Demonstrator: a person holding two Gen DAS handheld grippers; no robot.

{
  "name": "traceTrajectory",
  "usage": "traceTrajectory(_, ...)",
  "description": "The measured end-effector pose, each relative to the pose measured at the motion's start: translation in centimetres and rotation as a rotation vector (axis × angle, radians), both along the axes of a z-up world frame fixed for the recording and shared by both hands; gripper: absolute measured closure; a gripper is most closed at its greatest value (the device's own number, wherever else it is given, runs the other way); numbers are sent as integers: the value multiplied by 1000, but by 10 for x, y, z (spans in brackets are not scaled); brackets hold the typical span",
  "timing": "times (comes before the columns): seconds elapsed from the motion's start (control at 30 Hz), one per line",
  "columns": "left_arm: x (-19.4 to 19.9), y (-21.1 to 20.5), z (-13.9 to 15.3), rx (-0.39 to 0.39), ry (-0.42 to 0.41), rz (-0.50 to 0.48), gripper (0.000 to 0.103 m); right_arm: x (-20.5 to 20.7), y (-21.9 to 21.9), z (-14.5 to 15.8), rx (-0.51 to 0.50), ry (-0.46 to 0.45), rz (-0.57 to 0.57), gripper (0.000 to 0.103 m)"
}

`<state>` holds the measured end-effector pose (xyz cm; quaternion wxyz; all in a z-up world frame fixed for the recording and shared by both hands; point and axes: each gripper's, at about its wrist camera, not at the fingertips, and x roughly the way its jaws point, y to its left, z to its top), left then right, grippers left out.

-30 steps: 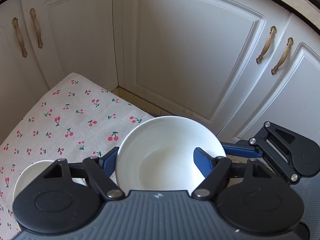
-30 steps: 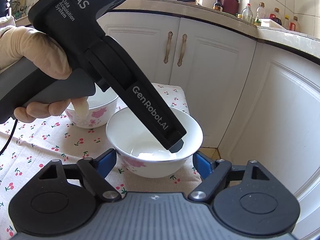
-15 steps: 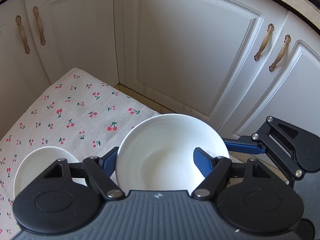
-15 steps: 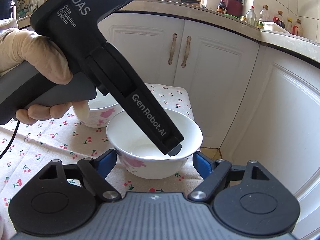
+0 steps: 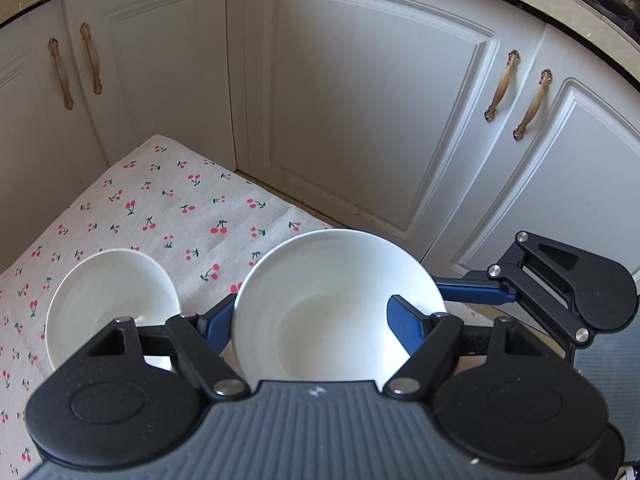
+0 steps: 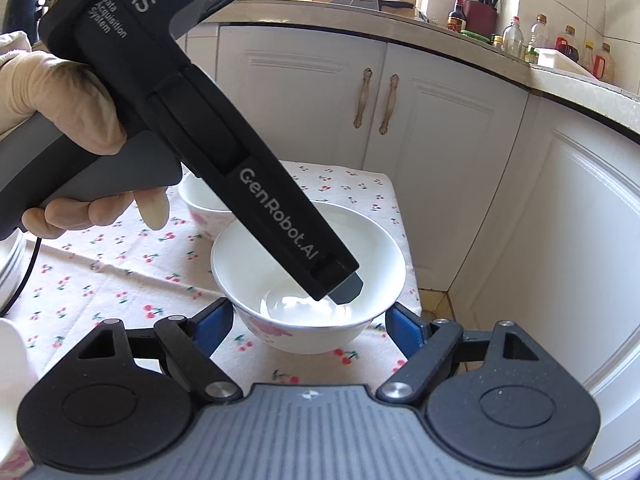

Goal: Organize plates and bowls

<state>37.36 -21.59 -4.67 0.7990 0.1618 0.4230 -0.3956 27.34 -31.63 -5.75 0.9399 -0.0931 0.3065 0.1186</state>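
Observation:
A large white bowl with pink flowers outside sits near the corner of the cherry-print cloth. My left gripper is open: one finger reaches into the bowl, the other stays outside its wall. In the right wrist view the same bowl has the left gripper body dipping into it. My right gripper is open, its blue fingers either side of the bowl's near wall. A second smaller white bowl stands to the left, also showing in the right wrist view.
White cabinet doors with brass handles close in behind the table corner. A stack of white plates shows at the left edge. The counter holds bottles and a knife block.
The left gripper view has pulled back and shifted, so more of the smaller bowl shows. The right gripper has risen slightly. The large bowl stays on the cloth.

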Motion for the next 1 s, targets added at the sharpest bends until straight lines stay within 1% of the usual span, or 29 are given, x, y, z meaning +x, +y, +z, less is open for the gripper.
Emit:
traceTrajectory(0.23,-31,18,13,4,-15,10,25,-28,16,12,-31,-9,36,17)
traceTrajectory(0.4,-53,33,20,-6,-19,25,25,-46,26,19,-23,-3,57,17)
traceTrajectory(0.63,-84,51,30,-11,-34,52,25,-74,40,32,-26,-21,92,17)
traceTrajectory(0.8,-100,65,36,-10,-42,72,25,-94,53,41,-38,-41,120,17)
traceTrajectory(1.0,-116,83,42,-29,-47,95,25,-110,61,47,-20,-41,149,17)
